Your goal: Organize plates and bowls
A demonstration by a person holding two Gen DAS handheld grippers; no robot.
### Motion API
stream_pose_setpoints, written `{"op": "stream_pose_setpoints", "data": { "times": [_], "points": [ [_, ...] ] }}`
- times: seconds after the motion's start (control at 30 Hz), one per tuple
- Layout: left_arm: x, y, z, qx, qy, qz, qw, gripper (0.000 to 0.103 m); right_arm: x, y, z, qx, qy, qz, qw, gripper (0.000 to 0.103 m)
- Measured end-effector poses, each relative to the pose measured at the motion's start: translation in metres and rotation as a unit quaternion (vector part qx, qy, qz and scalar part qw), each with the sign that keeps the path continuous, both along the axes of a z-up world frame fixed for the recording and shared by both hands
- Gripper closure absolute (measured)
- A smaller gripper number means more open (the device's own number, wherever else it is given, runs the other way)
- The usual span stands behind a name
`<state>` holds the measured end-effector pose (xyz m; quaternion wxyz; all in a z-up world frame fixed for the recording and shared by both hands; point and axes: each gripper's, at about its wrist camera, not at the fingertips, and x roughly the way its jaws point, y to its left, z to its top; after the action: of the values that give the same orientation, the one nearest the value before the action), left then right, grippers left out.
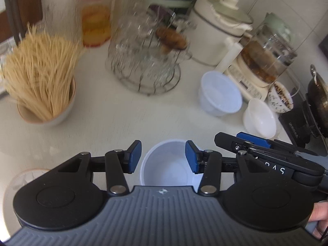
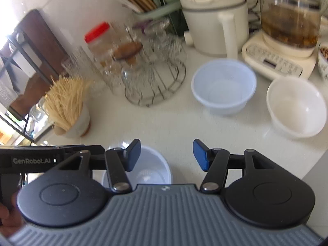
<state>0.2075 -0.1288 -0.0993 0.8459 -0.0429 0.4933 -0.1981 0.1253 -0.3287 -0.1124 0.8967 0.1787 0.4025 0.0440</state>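
The countertop (image 2: pixel 164 127) looks smooth, matt and pale. Beside the bare metal-wire rack (image 2: pixel 155 82) sit a translucent, thin plastic bowl (image 2: pixel 224 86) and a glossy white bowl (image 2: pixel 297 106). The rack holds clear glassware.

Counts on the counter:
- 2 translucent plastic bowls: 1 (image 2: pixel 224 86) mid-counter, 1 (image 1: pixel 167 164) at the near edge
- 1 white bowl (image 2: pixel 297 106)
- 1 patterned bowl (image 1: pixel 279 97), rim dirty
- 1 cup of toothpicks (image 1: pixel 46 94)
- 1 wire rack (image 2: pixel 155 82) with glasses; glass count unreadable, too blurred
- 1 red-lidded jar (image 1: pixel 96 14)
- 1 white kettle (image 2: pixel 215 20)
- 1 glass pot on a button base (image 2: pixel 287 30)
- 1 utensil holder (image 2: pixel 143 2) with chopsticks
- 1 dark pan (image 1: pixel 319 96) at the right edge
- 2 grippers (image 1: pixel 163 155) (image 2: pixel 167 155)
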Motion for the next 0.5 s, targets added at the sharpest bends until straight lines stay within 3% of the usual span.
{"op": "stream_pose_setpoints", "data": {
  "times": [0.2,0.5],
  "points": [
    [-0.007,0.003,0.026,-0.013,-0.014,-0.009,0.9998,0.05,-0.008,-0.005,0.026,-0.009,-0.031,-0.011,0.999,0.044],
    [-0.02,-0.001,0.055,-0.009,-0.048,-0.016,0.9987,0.05,-0.011,-0.027,0.04,-0.009,-0.041,-0.048,0.998,0.044]
  ]
}}
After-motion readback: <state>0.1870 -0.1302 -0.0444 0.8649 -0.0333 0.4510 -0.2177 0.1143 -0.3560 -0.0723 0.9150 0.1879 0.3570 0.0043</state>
